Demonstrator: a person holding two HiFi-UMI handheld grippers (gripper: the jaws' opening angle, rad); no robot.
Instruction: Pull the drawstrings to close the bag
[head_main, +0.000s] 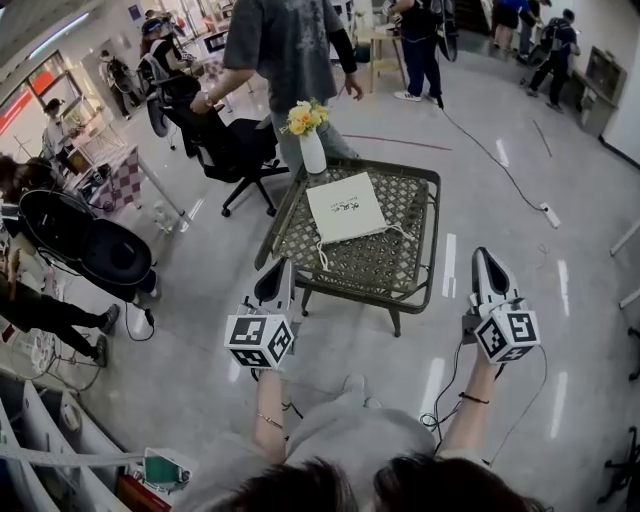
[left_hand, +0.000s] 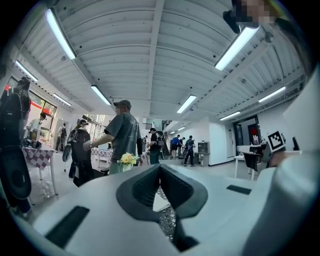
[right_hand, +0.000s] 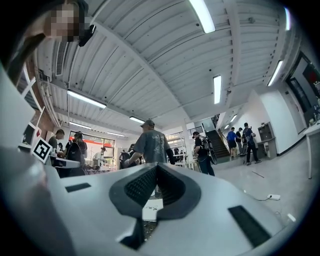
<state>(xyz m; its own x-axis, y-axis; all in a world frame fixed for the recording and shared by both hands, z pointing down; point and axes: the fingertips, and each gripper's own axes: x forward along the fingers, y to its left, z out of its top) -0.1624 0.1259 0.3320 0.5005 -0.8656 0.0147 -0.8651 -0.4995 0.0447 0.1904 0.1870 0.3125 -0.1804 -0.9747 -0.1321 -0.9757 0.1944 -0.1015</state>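
A flat white drawstring bag (head_main: 345, 207) lies on a low wicker table (head_main: 420, 275), its cords (head_main: 322, 256) trailing toward the near edge. My left gripper (head_main: 277, 268) is shut and empty, hovering just short of the table's near left corner. My right gripper (head_main: 484, 258) is also shut and empty, to the right of the table's near right corner. In the left gripper view the closed jaws meet at the left gripper (left_hand: 160, 167), with a strip of the bag (left_hand: 159, 202) showing below. The right gripper (right_hand: 157, 167) view shows the bag (right_hand: 152, 209) the same way.
A white vase of yellow flowers (head_main: 310, 135) stands at the table's far left corner. A person in a grey shirt (head_main: 290, 50) stands just behind it, next to a black office chair (head_main: 225, 140). A cable (head_main: 500, 160) and power strip (head_main: 549, 214) lie on the floor to the right.
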